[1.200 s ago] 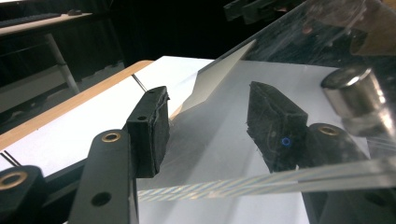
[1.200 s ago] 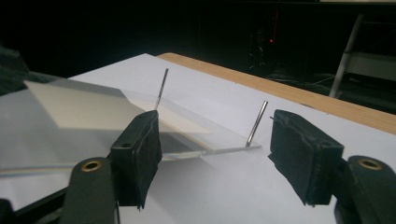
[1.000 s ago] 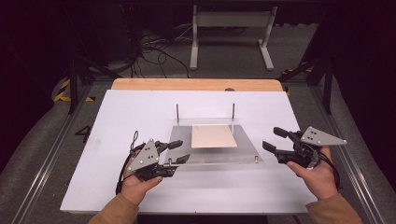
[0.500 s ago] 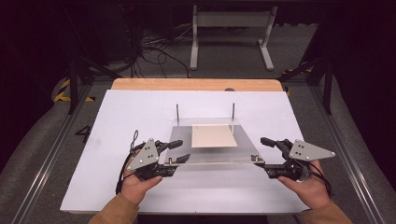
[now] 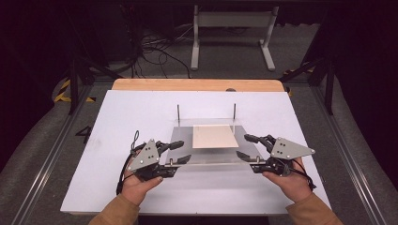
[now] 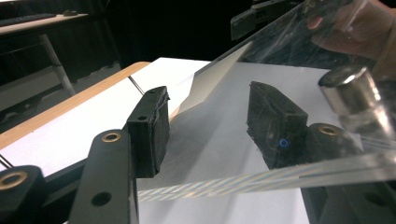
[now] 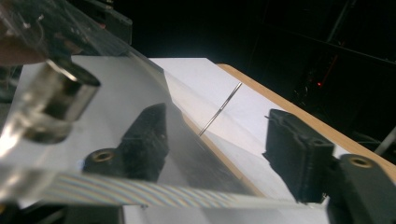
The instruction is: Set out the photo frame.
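A clear acrylic plate [image 5: 211, 157] lies on the white board, with a tan sheet [image 5: 213, 136] in its middle and two thin upright rods [image 5: 178, 114] at its far edge. My left gripper [image 5: 184, 151] is open at the plate's left edge. In the left gripper view [image 6: 210, 126] one jaw shows through the plate [image 6: 261, 177] and the other stands outside it. My right gripper [image 5: 242, 146] sits at the plate's right edge. Its jaws have just been closing but stand apart [image 7: 219, 144], one under the plate [image 7: 116, 88]. A metal stud [image 6: 348, 88] sits at each near corner.
The white board [image 5: 117, 122] covers a wooden table whose far edge [image 5: 197, 84] shows. Behind the table a metal stand [image 5: 230, 28] and loose cables lie on the floor. Rails run along both sides of the table.
My right gripper has slid left to the plate's right edge, and its jaws have narrowed. The left gripper and the plate have stayed put.
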Demonstrator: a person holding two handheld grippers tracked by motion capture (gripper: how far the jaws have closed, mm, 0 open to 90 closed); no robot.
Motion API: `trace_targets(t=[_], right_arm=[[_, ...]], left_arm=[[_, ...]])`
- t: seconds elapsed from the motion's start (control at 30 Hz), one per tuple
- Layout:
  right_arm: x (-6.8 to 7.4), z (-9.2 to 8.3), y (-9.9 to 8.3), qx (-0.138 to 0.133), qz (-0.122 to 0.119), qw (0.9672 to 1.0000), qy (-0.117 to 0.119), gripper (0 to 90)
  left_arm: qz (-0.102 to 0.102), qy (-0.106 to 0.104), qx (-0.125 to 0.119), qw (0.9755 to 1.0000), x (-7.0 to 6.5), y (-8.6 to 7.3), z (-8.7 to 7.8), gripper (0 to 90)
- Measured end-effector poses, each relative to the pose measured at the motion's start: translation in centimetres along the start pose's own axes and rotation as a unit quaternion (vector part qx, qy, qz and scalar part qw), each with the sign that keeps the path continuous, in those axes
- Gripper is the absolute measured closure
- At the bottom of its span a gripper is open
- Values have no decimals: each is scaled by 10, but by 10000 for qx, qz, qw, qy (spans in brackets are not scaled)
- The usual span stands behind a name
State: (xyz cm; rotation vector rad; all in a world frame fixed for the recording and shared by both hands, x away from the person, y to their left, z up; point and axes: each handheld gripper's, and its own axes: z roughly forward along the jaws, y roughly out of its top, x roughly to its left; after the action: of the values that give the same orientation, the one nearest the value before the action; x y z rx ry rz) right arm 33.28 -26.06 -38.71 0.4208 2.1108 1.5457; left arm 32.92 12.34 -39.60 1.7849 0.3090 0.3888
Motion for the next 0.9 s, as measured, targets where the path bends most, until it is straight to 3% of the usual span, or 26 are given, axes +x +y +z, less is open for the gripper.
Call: trace_targets(t=[0.1,0.17,0.3,0.47,0.77,0.9], right_arm=[[-1,6,-2,81,-177,9998,73,507],[-1,8,-2,110,-248,9996,85,522],[-4,8,-1,24,-171,9997,167,541],[-5,9,3,34,-321,9992,216,578],[-12,10,21,-208,-522,9984,-51,602],[-16,11,30,-315,-643,9973,-185,612]], left_arm=[[-6,8,-2,10000,0,0,0,473],[-4,34,-5,10000,0,1,0,473],[13,81,-51,10000,2,3,-1,472],[46,191,-120,9997,3,6,-3,471],[227,434,-473,9977,12,36,-3,478],[303,577,-508,9966,19,48,-4,480]])
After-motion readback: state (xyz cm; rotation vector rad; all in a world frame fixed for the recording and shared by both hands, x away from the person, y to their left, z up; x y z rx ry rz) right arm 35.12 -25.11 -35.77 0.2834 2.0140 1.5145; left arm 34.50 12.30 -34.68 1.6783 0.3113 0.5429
